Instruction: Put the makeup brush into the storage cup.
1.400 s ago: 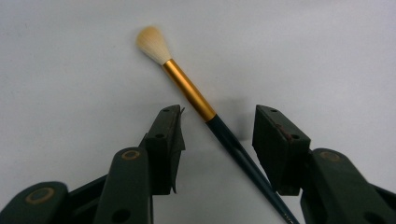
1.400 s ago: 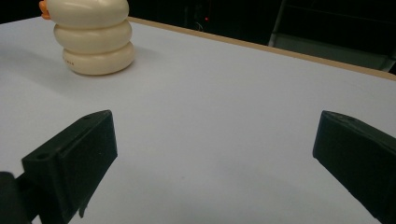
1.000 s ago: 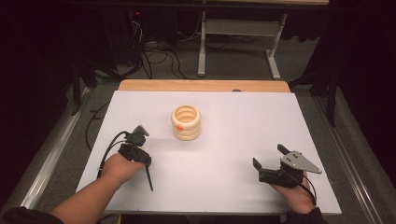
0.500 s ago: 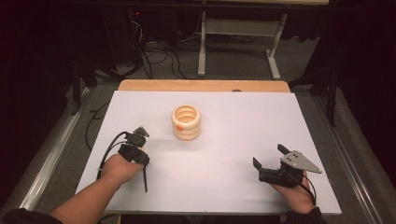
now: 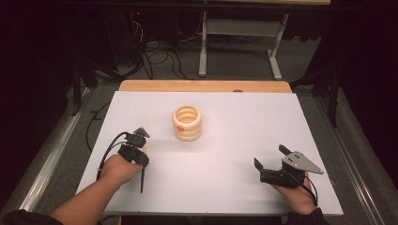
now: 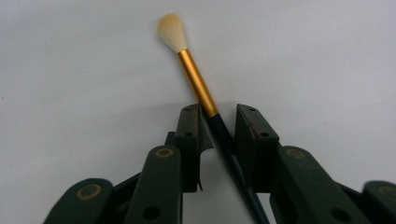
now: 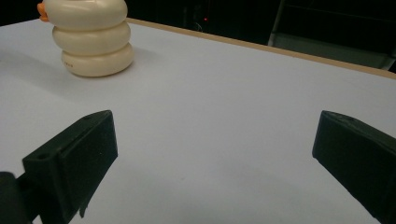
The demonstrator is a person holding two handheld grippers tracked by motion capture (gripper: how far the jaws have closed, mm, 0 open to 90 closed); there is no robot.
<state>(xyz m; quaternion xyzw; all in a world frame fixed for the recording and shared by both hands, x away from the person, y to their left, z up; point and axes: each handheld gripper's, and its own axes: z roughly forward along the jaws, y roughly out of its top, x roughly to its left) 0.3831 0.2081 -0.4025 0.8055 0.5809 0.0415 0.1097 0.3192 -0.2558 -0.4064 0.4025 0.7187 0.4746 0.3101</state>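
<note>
Lab-type recording room: dark surroundings, white-topped table (image 5: 300,122), loose cables (image 5: 159,58) on grey floor behind the table, metal desk frame (image 5: 239,35) beyond them.

Counted on the white table (image 5: 225,187): one cream ringed holder (image 5: 187,123) at upper centre, one brush (image 6: 196,84) at lower left. Two grippers were present, left gripper (image 5: 139,140) and right gripper (image 5: 270,157), one per hand.

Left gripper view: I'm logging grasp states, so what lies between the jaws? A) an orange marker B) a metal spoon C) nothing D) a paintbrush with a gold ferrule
D: the paintbrush, with gold ferrule and pale bristle tip, runs between the jaws of the left gripper, above the white table; a small gap shows at one jaw.
</note>
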